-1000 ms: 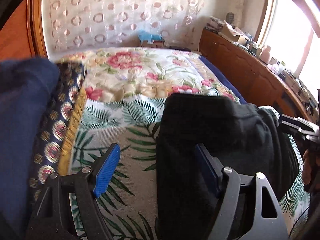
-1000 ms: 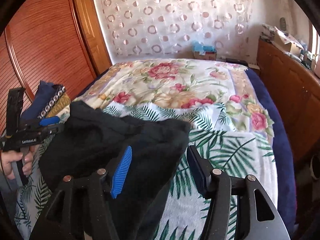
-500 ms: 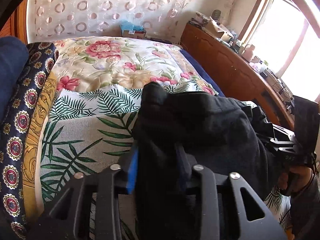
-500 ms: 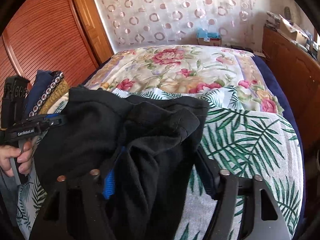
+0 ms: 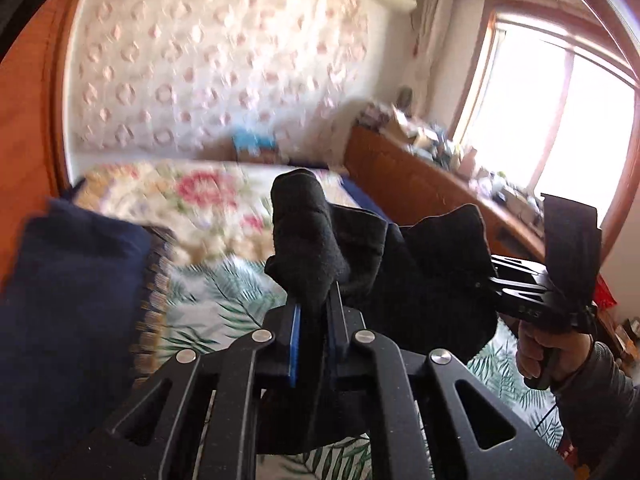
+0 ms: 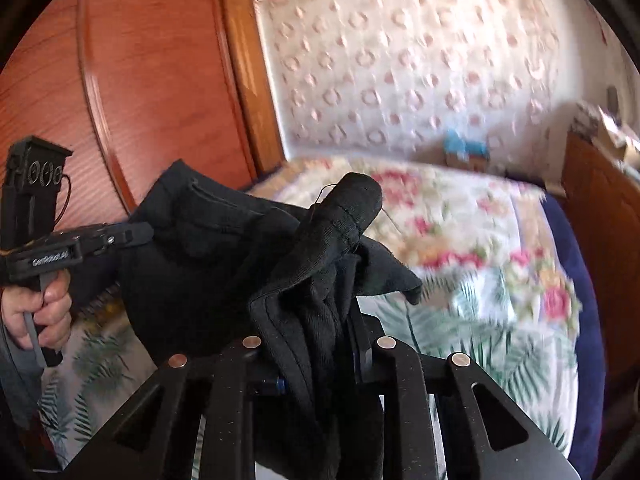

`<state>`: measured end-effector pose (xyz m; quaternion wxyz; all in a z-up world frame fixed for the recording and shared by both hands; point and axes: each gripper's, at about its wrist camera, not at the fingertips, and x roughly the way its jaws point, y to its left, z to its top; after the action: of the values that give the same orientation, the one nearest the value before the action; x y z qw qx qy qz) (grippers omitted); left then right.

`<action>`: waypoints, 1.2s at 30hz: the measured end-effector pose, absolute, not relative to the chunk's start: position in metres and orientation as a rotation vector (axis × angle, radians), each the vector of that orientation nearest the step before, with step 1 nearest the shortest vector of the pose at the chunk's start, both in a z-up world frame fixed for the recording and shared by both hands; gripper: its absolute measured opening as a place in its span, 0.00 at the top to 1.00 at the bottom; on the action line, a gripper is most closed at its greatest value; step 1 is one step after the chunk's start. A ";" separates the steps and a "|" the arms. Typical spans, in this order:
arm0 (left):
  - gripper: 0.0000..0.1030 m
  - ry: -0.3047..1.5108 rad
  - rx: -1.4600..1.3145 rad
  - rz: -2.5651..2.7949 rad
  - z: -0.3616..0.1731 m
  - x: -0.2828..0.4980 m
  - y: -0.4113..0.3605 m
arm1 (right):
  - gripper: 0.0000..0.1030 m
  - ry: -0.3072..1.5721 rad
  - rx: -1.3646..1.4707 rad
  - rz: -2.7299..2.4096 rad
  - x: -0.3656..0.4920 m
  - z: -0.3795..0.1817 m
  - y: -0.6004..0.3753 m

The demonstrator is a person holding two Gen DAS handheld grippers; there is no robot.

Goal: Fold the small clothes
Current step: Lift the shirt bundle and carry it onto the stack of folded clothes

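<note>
Now mid-lift, opening step of the fold. Black garment off the bed and strung between two grippers, bunched and sagging in the middle, not yet spread. Left gripper closing on one corner, cloth pinched between the blue pads with a rolled tuft poking up past the tips. Right gripper likewise closing, a thick wad of dark fabric crammed between its fingers and a hemmed edge standing above them. Seen from the left wrist, right gripper out at the far right of the cloth, gripped by a hand in a grey sleeve; seen from the right wrist, left gripper at the far left with its hand around the handle.

Below, palm-leaf towel on the near part of the bed, floral quilt farther off. Navy folded pile close at the left, with a patterned fabric edge beside it.

Next, probably: draw the two corners apart to pull out slack, let the cloth hang flat, then lower onto the palm-leaf area. Calls for steady pinches; right-hand wad looks bulky, so likely to unfurl unevenly.
</note>
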<state>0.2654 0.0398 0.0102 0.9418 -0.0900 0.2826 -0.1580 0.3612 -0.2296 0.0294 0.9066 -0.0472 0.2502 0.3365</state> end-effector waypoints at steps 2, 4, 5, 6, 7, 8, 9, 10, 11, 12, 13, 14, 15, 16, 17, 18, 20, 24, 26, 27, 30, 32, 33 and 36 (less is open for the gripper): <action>0.89 0.528 -0.201 -0.286 0.027 0.248 0.057 | 0.79 0.473 -0.114 0.729 0.358 0.047 -0.220; 0.89 0.483 -0.208 -0.236 0.037 0.231 0.076 | 0.79 0.422 -0.146 0.782 0.356 0.067 -0.204; 0.89 0.468 -0.210 -0.213 0.040 0.226 0.083 | 0.79 0.405 -0.169 0.803 0.357 0.076 -0.194; 0.89 0.450 -0.218 -0.187 0.043 0.219 0.092 | 0.79 0.390 -0.190 0.826 0.358 0.083 -0.183; 0.89 0.439 -0.225 -0.160 0.044 0.211 0.102 | 0.79 0.368 -0.214 0.859 0.359 0.091 -0.172; 0.89 0.429 -0.233 -0.125 0.045 0.203 0.113 | 0.79 0.352 -0.233 0.890 0.360 0.098 -0.159; 0.89 0.426 -0.236 -0.101 0.043 0.198 0.120 | 0.79 0.336 -0.259 0.921 0.362 0.106 -0.142; 0.89 0.426 -0.240 -0.074 0.040 0.194 0.129 | 0.79 0.329 -0.276 0.942 0.367 0.110 -0.129; 0.89 0.425 -0.248 -0.044 0.036 0.190 0.137 | 0.79 0.326 -0.293 0.963 0.371 0.114 -0.113; 0.89 0.429 -0.260 -0.018 0.031 0.185 0.145 | 0.79 0.324 -0.316 0.989 0.376 0.118 -0.093; 0.89 0.434 -0.285 0.014 0.024 0.181 0.157 | 0.79 0.325 -0.336 1.005 0.383 0.120 -0.078; 0.89 0.442 -0.303 0.032 0.017 0.179 0.164 | 0.79 0.328 -0.357 1.021 0.387 0.121 -0.061; 0.90 0.448 -0.326 0.053 0.010 0.175 0.172 | 0.79 0.333 -0.386 1.039 0.398 0.119 -0.039; 0.90 0.456 -0.345 0.070 0.004 0.173 0.180 | 0.79 0.339 -0.406 1.052 0.402 0.118 -0.022; 0.90 0.469 -0.357 0.085 -0.002 0.172 0.186 | 0.79 0.345 -0.429 1.067 0.406 0.117 -0.002; 0.90 0.477 -0.363 0.099 -0.008 0.171 0.191 | 0.79 0.344 -0.450 1.076 0.410 0.115 0.011; 0.93 0.490 -0.375 0.125 -0.021 0.165 0.199 | 0.79 0.338 -0.505 1.083 0.420 0.111 0.042; 0.94 0.495 -0.385 0.153 -0.030 0.161 0.202 | 0.78 0.363 -0.533 1.077 0.451 0.103 0.085; 0.95 0.503 -0.377 0.161 -0.034 0.162 0.203 | 0.76 0.386 -0.527 1.073 0.459 0.098 0.096; 0.95 0.509 -0.379 0.161 -0.036 0.163 0.204 | 0.73 0.403 -0.523 1.066 0.462 0.096 0.100; 0.95 0.512 -0.378 0.162 -0.037 0.164 0.206 | 0.56 0.415 -0.463 0.976 0.464 0.109 0.101; 0.95 0.509 -0.367 0.166 -0.035 0.165 0.206 | 0.51 0.394 -0.401 0.929 0.461 0.114 0.101; 0.95 0.508 -0.363 0.167 -0.035 0.164 0.207 | 0.51 0.384 -0.378 0.922 0.460 0.118 0.093; 0.95 0.508 -0.351 0.176 -0.034 0.160 0.207 | 0.51 0.400 -0.380 0.950 0.445 0.112 0.073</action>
<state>0.1599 0.2067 -0.0345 0.9489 -0.1724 0.2496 0.0866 0.4454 0.0733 0.1123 0.8528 -0.1806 0.1903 0.4515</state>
